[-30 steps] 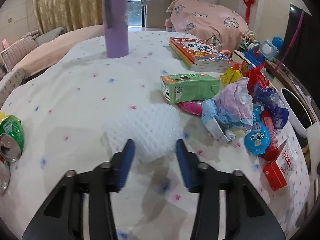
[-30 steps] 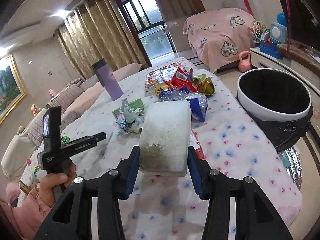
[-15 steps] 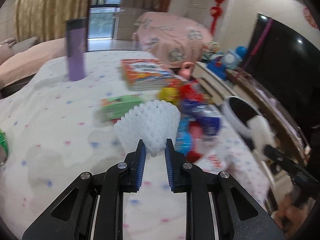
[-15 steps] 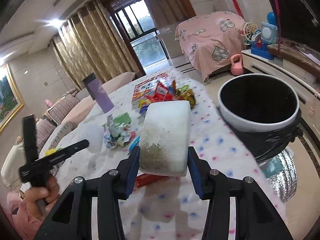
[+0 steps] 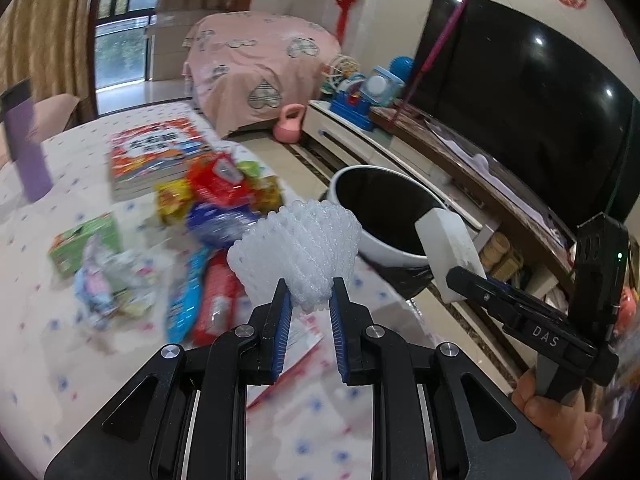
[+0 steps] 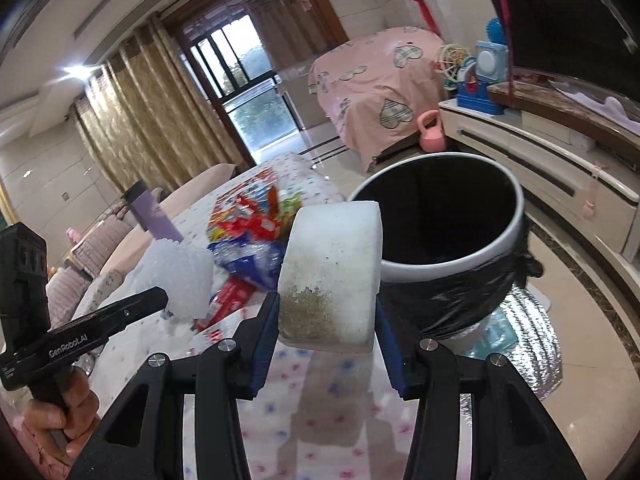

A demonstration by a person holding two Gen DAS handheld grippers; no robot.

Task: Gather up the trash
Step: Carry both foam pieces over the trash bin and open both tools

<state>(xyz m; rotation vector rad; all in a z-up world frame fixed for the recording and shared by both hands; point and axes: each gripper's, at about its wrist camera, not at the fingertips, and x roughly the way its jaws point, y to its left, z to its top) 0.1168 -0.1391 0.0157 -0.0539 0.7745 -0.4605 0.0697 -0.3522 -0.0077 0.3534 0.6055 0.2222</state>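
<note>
My left gripper (image 5: 310,286) is shut on a white foam net (image 5: 296,240), pinched at its lower end and held up above the table's right edge. My right gripper (image 6: 326,304) is shut on a white foam block (image 6: 332,256) with a dirty brownish patch on its lower face. Just beyond both stands a bin (image 6: 460,266) with a white rim and a black bag liner, on the floor beside the table. The foam block (image 5: 448,240) hangs at the bin's near rim (image 5: 380,246). In the right wrist view the foam net (image 6: 180,276) shows at the left.
Snack wrappers (image 5: 216,184), a crumpled bag (image 5: 104,280), a green carton (image 5: 86,240), books (image 5: 156,152) and a purple bottle (image 5: 26,148) lie on the dotted tablecloth (image 5: 60,380). Right of the bin are a low cabinet (image 6: 560,160) and a TV (image 5: 520,100). A pink kettlebell (image 6: 430,132) sits on the floor.
The left gripper closed on the foam net, lifted it off the table and swung right toward the bin. The right gripper carried the foam block closer to the bin.
</note>
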